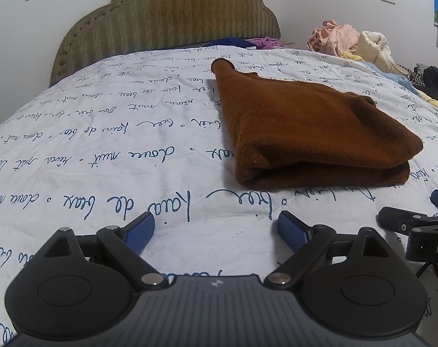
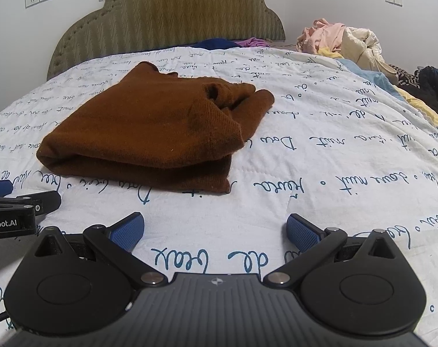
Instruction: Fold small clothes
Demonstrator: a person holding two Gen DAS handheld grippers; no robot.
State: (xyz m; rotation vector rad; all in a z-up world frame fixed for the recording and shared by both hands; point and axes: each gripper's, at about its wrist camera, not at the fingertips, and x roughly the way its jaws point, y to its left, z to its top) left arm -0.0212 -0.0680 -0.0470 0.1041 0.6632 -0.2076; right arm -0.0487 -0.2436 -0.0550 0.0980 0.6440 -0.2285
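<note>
A folded brown garment (image 1: 311, 133) is seen right of centre on the bed quilt (image 1: 103, 144). The left gripper (image 1: 216, 228) and right gripper (image 2: 216, 231) are held low at the bottom of their frames, fingers spread wide and empty. Heaped clothes (image 1: 346, 39) are noted upper right beside the headboard (image 1: 166, 14)
</note>
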